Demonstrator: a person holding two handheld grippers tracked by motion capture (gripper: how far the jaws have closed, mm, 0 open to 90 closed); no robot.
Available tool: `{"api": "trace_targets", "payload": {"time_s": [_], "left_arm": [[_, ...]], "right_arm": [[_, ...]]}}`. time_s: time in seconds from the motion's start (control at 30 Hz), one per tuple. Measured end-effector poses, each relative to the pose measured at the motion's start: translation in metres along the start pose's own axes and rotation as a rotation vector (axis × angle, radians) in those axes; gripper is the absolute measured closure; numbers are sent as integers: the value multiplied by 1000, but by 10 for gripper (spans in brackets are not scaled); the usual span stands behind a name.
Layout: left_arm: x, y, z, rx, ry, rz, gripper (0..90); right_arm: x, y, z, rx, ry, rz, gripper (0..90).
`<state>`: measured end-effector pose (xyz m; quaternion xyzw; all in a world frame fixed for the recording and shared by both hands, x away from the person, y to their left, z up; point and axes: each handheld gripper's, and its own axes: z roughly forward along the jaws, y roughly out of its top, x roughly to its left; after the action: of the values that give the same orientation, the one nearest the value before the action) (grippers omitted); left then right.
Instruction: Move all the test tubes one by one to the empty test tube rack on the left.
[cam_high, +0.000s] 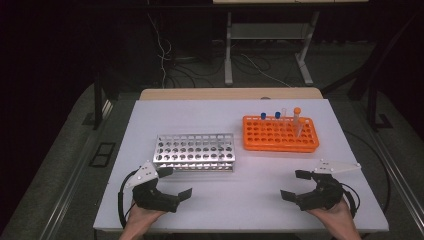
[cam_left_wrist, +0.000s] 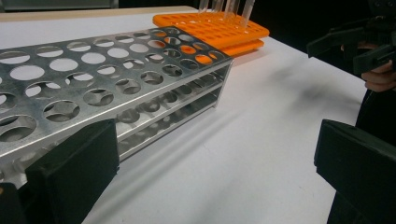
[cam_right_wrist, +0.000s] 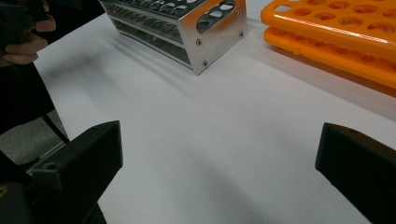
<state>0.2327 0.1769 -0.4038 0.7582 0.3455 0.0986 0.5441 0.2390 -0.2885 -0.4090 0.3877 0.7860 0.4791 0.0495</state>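
Start step, nothing gripped. Left tool (cam_high: 176, 184) and right tool (cam_high: 295, 184) both wide, empty, low over counter (cam_high: 200, 117) near edge. Tubes (cam_high: 297, 120) stand in orange rack (cam_high: 280, 134), far right; metal rack (cam_high: 195, 151) just beyond left tool. Next, likely: right tool reaches to one tube, closes gently on it.

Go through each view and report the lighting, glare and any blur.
High view: white table brightly lit, surroundings nearly black; orange rack vivid, its tubes small and soft. Left gripper view: metal rack sharp with bright reflections on its top plate; near jaws dark and blurred. Right gripper view: soft shadows beside the metal rack on the table, orange rack slightly overexposed.
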Motion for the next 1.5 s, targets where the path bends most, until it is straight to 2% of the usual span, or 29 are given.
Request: {"api": "trace_targets", "payload": {"time_s": [0.17, 0.5, 1.03, 1.5], "left_arm": [[1, -1, 1, 8, -2, 2, 0], [3, -1, 2, 15, 0, 4, 0], [8, -2, 3, 24, 9, -10, 0], [7, -3, 3, 32, 9, -8, 0]], "right_arm": [[-1, 0, -1, 0, 12, 0, 40], [-4, 0, -3, 8, 8, 14, 40], [-9, 1, -7, 68, -16, 18, 39], [-20, 23, -7, 117, -35, -4, 40]]}}
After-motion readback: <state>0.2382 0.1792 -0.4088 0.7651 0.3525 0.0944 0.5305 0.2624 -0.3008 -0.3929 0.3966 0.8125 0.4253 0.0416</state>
